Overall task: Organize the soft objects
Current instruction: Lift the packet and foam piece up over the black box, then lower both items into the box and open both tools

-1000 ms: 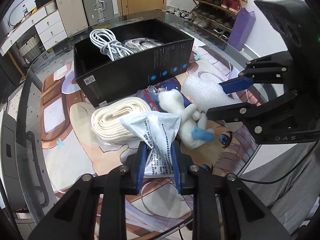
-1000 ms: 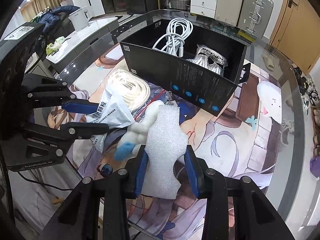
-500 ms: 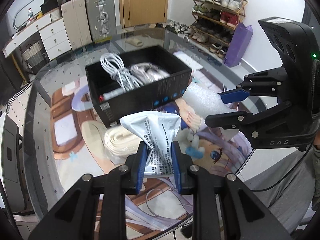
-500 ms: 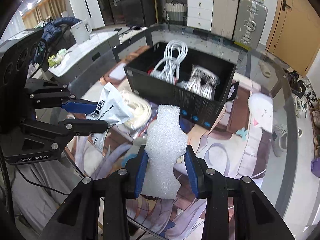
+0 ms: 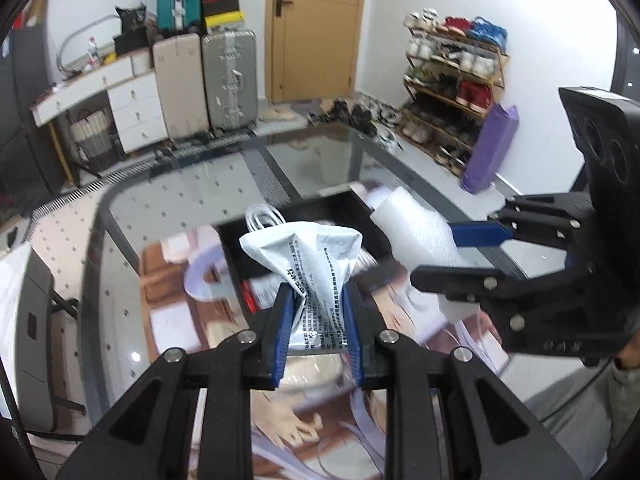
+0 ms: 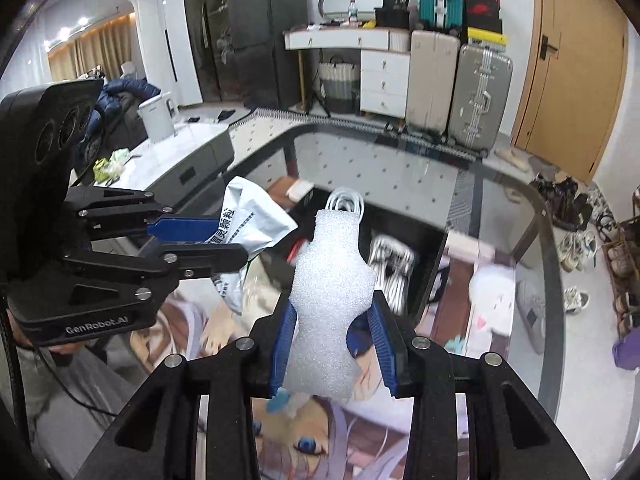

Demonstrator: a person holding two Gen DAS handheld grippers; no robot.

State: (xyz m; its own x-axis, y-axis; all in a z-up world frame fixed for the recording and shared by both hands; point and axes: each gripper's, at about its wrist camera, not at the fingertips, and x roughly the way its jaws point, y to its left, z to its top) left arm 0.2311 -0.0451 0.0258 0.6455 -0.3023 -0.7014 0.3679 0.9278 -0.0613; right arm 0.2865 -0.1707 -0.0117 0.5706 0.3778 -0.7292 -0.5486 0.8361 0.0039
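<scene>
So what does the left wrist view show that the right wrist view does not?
Only the left wrist view: the shoe rack and the left gripper head-on, shut on the pouch. Only the right wrist view: the fridge, the kettle and the right gripper head-on, shut on the foam. Both: the black box, cables, suitcases, door, and both held items.

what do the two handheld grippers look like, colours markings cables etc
Both are matte black plastic with silver screw heads and blue pads lining the fingers. The left gripper carries a boxy black camera housing with round lenses, white "GenRobot.AI" lettering and a black cable trailing below. The right gripper has the same lens housing and faint lettering too blurred to read. A grey sleeve shows behind it.
</scene>
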